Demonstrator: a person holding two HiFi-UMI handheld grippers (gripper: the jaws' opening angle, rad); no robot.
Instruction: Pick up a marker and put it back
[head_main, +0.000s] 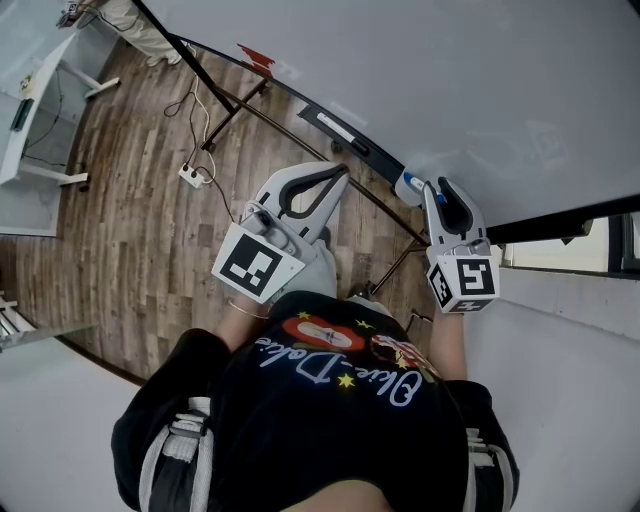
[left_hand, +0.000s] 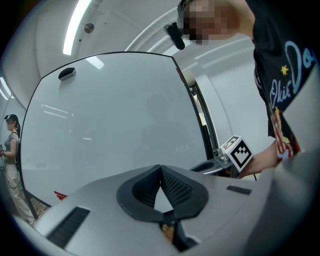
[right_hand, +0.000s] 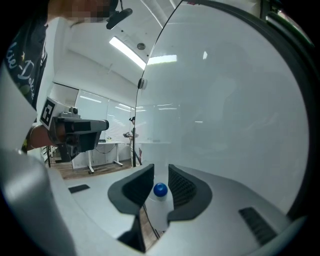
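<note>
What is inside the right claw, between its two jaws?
A marker with a blue tip stands between the jaws of the right claw. Its white body runs down between them, mostly covered.

Right gripper (head_main: 432, 188) is pointing at the whiteboard's (head_main: 450, 90) lower edge, blue-capped marker (head_main: 408, 187) sitting at its tips; left gripper (head_main: 335, 175) is hovering left, over wood floor (head_main: 130, 200).

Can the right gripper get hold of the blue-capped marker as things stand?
Probably yes: the blue-capped marker sits between the right gripper's open jaws, with nothing else in the gap.
</note>
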